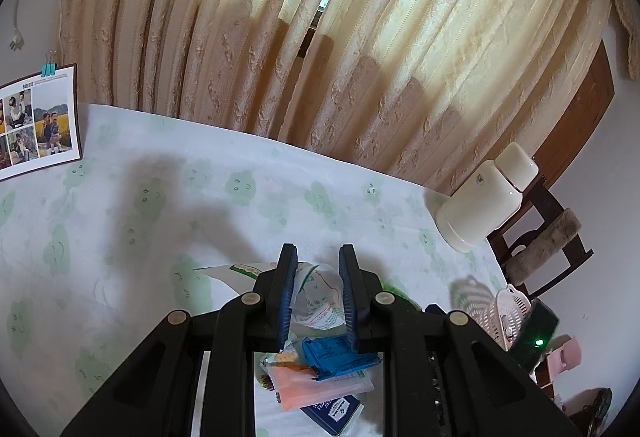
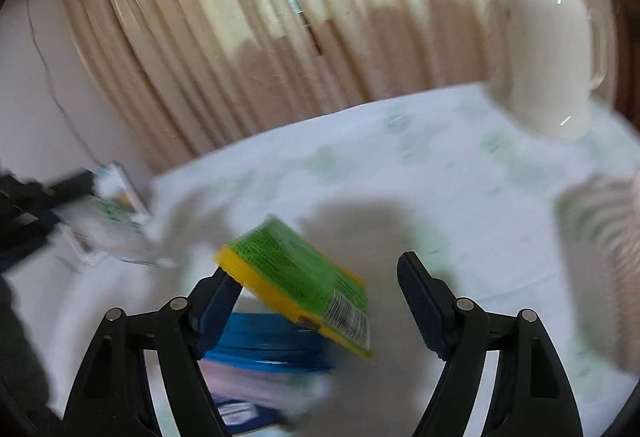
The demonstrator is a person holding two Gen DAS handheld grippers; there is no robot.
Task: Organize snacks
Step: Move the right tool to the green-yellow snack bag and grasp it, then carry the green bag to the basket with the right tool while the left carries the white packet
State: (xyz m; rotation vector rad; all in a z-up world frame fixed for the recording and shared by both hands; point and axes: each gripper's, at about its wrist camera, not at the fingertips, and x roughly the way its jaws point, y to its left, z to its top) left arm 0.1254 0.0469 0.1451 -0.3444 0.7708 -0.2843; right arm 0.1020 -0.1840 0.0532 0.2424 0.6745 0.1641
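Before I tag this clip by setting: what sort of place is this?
Probably a home room: closed beige curtains behind a table with a cloud-print cover, a family photo calendar and a cream thermos jug.

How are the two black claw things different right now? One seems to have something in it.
The left gripper has its jaws close together, pinching a white snack wrapper; the right gripper has its jaws spread wide and clamps nothing. A green-and-yellow packet sits tilted between the right one's fingers, apparently loose. The left view is sharp, the right blurred. Both have black arms and blue pads.
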